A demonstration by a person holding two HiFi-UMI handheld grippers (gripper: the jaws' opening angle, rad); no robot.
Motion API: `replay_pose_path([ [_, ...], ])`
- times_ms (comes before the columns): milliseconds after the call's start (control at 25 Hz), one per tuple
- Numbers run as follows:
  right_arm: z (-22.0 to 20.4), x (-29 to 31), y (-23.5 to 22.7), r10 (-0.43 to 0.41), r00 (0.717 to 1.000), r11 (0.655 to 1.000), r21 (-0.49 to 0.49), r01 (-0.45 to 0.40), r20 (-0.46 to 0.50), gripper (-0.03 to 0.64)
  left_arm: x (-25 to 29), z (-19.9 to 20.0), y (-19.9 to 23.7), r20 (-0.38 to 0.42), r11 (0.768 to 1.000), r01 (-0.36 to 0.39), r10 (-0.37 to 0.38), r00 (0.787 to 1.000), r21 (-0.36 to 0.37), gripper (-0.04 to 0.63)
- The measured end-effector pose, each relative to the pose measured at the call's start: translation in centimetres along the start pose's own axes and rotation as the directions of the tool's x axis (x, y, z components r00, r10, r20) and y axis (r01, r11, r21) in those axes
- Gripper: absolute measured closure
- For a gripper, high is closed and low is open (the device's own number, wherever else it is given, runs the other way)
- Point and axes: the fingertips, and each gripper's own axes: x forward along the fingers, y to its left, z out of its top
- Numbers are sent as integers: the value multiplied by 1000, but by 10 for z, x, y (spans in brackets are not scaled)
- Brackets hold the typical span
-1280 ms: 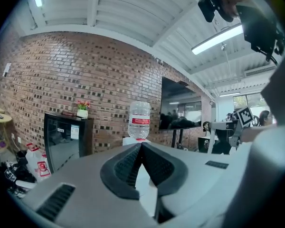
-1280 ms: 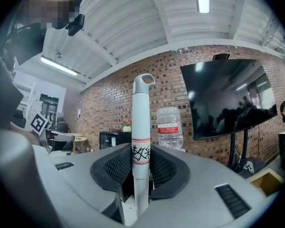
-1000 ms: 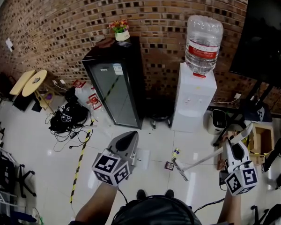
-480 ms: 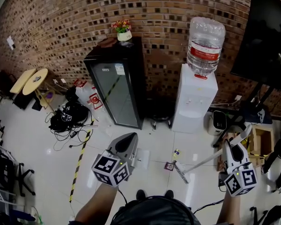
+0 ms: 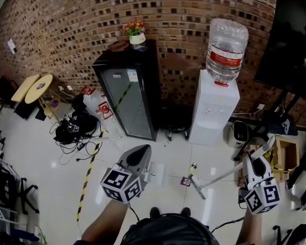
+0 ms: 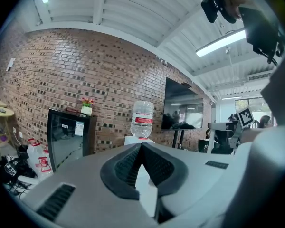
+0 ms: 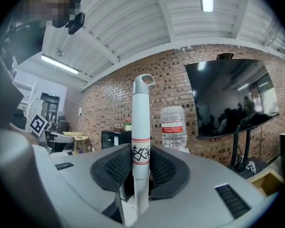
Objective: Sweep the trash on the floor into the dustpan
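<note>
left gripper (image 5: 138, 156) / right gripper (image 5: 255, 161): grey | black ribbed pads (image 6: 126, 167) | marker cubes (image 5: 121, 183)

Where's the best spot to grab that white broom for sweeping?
Its slim round handle, a little below the looped top, jaws closing across it from the sides as the right gripper does; the brush head slants to the floor.

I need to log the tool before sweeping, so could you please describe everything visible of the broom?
The broom has a slim white handle, plastic-looking, with red bands, black marks and a loop end. The right gripper is shut on it. It slants down-left to a striped brush head near the floor, beside small litter, right of the dustpan.
</note>
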Motion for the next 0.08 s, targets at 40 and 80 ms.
replay_pose_path([
  [40, 1, 2, 3, 1, 1000, 1000, -1, -1, 1, 499, -2, 1, 3, 0, 1000, -2, 2, 1000, -1, 589],
  [80, 2, 4, 5, 2, 1000, 1000, -2, -2, 1, 499, -3, 1, 7, 1, 1000, -4, 4, 1000, -1, 588],
])
